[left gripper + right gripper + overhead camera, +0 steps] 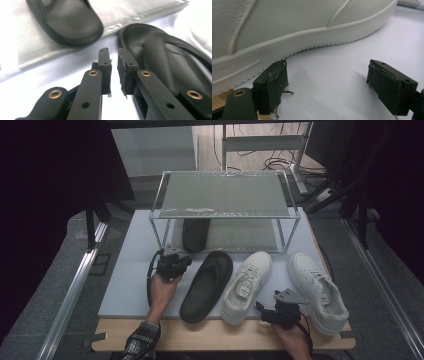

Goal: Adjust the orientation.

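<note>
We see the left hand-held gripper nearly closed on nothing, just beside the black slipper on the worktop. The right hand-held gripper gapes wide beside a white sneaker, near the worktop's front edge. A second slipper sits half hidden under the clear rack (no legible writing anywhere).

Left tool, left of centre, jaws nearly closed and holding nothing; right tool, lower right, jaws spread wide.
</note>
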